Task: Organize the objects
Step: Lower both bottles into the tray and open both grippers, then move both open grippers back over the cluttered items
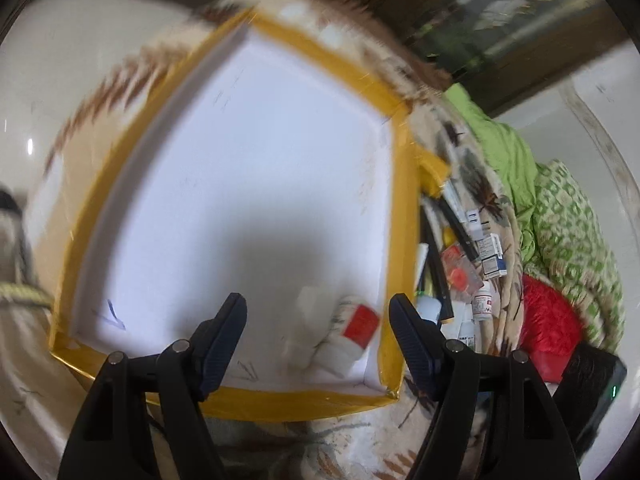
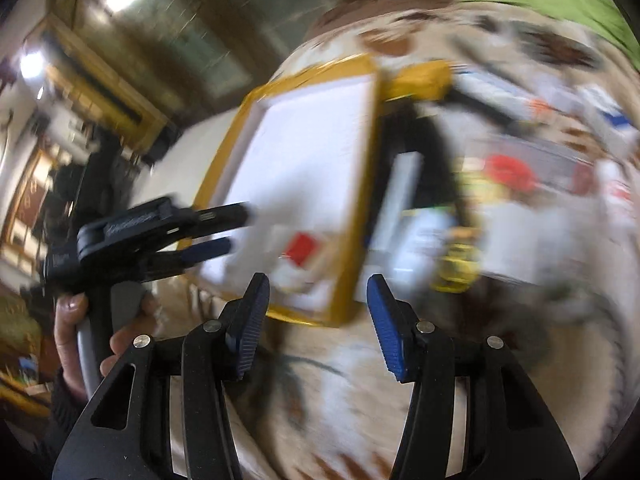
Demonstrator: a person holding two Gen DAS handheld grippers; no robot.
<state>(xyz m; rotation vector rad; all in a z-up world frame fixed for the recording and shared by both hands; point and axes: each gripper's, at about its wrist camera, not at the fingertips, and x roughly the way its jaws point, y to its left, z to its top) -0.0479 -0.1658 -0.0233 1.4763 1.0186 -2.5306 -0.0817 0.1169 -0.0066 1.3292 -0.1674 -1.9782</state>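
Left gripper [image 1: 318, 340] fingers sit nearest the lens, spread wide with nothing between the pads, hovering over the near right corner of the white tray [image 1: 240, 184] with yellow-taped rim. White bottle with red label [image 1: 354, 334] lies on its side inside that corner, close against the right wall, not touched by either gripper. Right gripper [image 2: 318, 320] also stands parted and empty, low over the patterned blanket [image 2: 340, 400] just short of the tray's near edge; view is heavily motion-blurred.

Remaining clutter [image 1: 468, 268] is piled just right of the tray: small medicine boxes, little bottles, dark pens, a red-capped item, all overlapping.

Handling, as a guess: the bottle looks light, rigid plastic, smooth and round, so likely to roll on the flat tray floor; grip across the body mid-length, not the cap. Boxes look light cardboard, crushable; take by the broad faces. Pens are thin, tricky to pinch off soft bedding.
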